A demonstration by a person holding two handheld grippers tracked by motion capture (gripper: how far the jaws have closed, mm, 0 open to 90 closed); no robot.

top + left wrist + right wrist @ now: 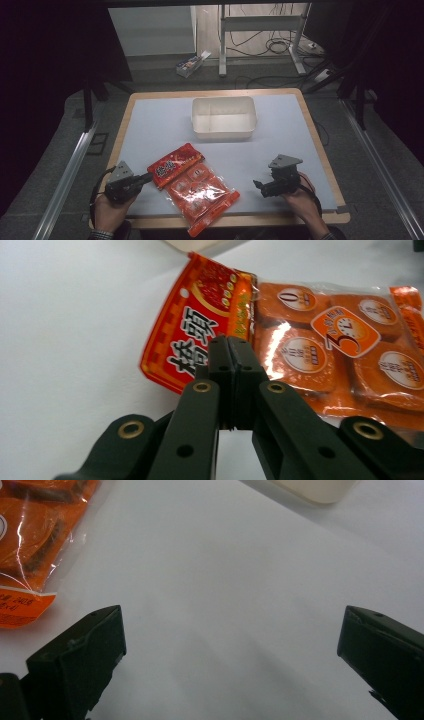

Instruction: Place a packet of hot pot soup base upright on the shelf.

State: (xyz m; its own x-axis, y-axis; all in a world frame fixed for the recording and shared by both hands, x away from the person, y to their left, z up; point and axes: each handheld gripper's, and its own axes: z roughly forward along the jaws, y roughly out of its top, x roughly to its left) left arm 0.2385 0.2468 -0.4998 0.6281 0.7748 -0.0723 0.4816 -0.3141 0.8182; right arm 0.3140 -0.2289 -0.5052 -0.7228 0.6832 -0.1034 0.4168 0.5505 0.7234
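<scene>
A red snack packet (175, 165) (200, 325) lies flat on the white table, overlapping a larger clear pack of orange-wrapped pieces (202, 192) (340, 350) (30, 535). My left gripper (149, 176) (230, 342) is shut, jaws pressed together, its tips at the red packet's near left edge; nothing shows between them. My right gripper (257, 185) (232, 615) stands open over bare table to the right of the orange pack, apart from it.
An empty white tub (222, 134) (200, 244) (315, 487) stands at the middle back of the table. The table's wooden edge (320, 145) runs along the right. Beyond the table are a floor with cables and a small box (190, 65).
</scene>
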